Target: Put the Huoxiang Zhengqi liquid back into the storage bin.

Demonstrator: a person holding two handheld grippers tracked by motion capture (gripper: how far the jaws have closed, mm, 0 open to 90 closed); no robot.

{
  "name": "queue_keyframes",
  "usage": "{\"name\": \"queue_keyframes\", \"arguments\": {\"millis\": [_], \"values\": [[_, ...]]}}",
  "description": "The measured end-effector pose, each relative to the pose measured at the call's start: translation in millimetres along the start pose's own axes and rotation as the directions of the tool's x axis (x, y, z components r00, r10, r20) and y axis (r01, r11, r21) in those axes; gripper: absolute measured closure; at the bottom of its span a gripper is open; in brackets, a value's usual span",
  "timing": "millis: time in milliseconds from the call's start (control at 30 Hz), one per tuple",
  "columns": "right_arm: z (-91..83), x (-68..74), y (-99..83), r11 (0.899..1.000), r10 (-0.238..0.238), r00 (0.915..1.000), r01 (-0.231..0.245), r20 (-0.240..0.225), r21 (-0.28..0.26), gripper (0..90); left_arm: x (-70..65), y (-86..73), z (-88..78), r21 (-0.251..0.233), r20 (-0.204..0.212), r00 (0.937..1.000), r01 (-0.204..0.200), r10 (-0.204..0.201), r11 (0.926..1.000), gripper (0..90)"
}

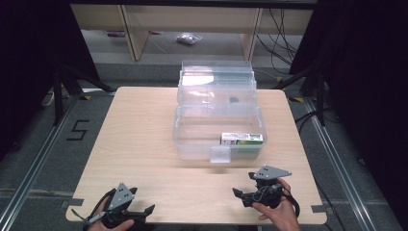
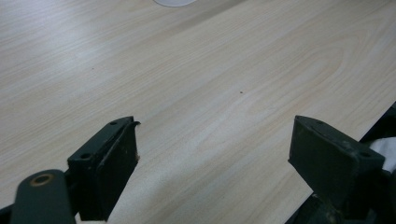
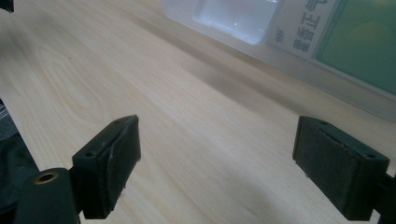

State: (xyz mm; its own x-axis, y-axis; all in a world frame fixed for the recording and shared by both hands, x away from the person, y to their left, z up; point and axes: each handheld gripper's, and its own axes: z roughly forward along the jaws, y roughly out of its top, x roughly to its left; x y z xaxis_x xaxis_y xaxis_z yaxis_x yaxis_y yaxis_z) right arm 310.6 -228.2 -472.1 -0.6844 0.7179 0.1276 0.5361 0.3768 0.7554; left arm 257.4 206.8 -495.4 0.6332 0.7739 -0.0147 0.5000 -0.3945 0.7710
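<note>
A clear plastic box with its lid swung back stands in the middle of the table. A green and white carton lies inside it at the front right. My left gripper rests at the table's near left edge, open, jaws pointing right, with bare wood between them. My right gripper sits at the near right, open and empty, jaws towards the left. In the right gripper view the gripper lies close to the box's front wall, and the carton shows through it.
The light wooden table is bare to the left of the box and in front of it. A small front latch tab sticks out from the box. Beyond the table are table legs, cables and a small bag on the floor.
</note>
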Motion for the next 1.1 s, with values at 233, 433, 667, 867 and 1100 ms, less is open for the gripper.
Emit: {"name": "queue_keyframes", "arguments": {"millis": [233,433,667,867,1100], "values": [[-2.1,0.0,-6.5,1.000,0.012,0.9999,-0.012,-0.004,0.002,16.0,0.3,-0.2,0.8,0.004,0.016,0.9998,0.009,-0.009,1.0000,14.8],[-6.2,-1.6,-13.4,0.999,0.047,0.9989,-0.047,0.009,0.005,16.1,1.1,-0.1,0.3,0.007,0.017,0.9998,0.010,-0.010,0.9999,14.8],[-14.0,-4.1,-23.3,0.999,0.030,0.9992,-0.030,0.025,0.012,16.0,0.9,0.0,0.4,0.007,0.019,0.9998,0.009,-0.009,0.9999,14.8],[-16.7,-6.0,-27.3,0.999,0.038,0.9990,-0.038,0.026,0.012,16.1,0.5,-0.6,1.8,0.006,0.015,0.9997,0.019,-0.019,0.9998,14.8],[-17.1,-7.2,-26.6,1.000,0.001,0.9988,-0.001,0.050,0.013,16.1,1.2,-0.3,1.8,0.005,0.007,0.9999,0.009,-0.009,1.0000,14.8]]}}
